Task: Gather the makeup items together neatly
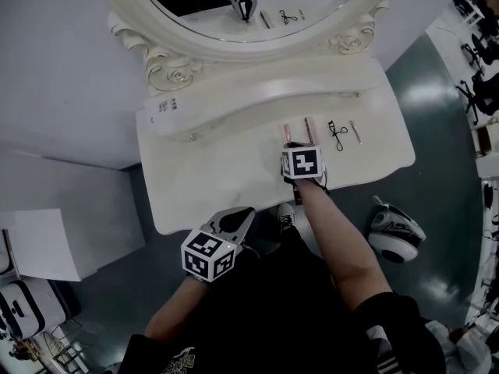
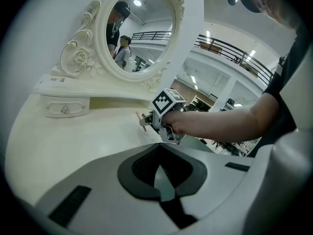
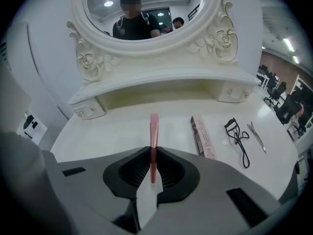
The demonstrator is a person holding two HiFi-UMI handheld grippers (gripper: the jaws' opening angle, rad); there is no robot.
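The right claw (image 3: 152, 166) is clamped on a slim pink stick (image 3: 153, 129), just left of the pink box (image 3: 202, 137). The eyelash curler (image 3: 237, 137) and tweezers (image 3: 257, 137) lie in a row to the right, so only this stick seems left to place. The left claw (image 2: 160, 173), jaws together and empty, hangs by the bench's (image 1: 203, 185) front edge at lower left; the bare top there leaves ample room, and only the raised shelf (image 1: 296, 92) crowds the row.

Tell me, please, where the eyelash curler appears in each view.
Head view: eyelash curler on the tabletop, just right of the pink box.
Left gripper view: not in it.
Right gripper view: at right, past the pink box.
Shared landmark: the oval mirror.
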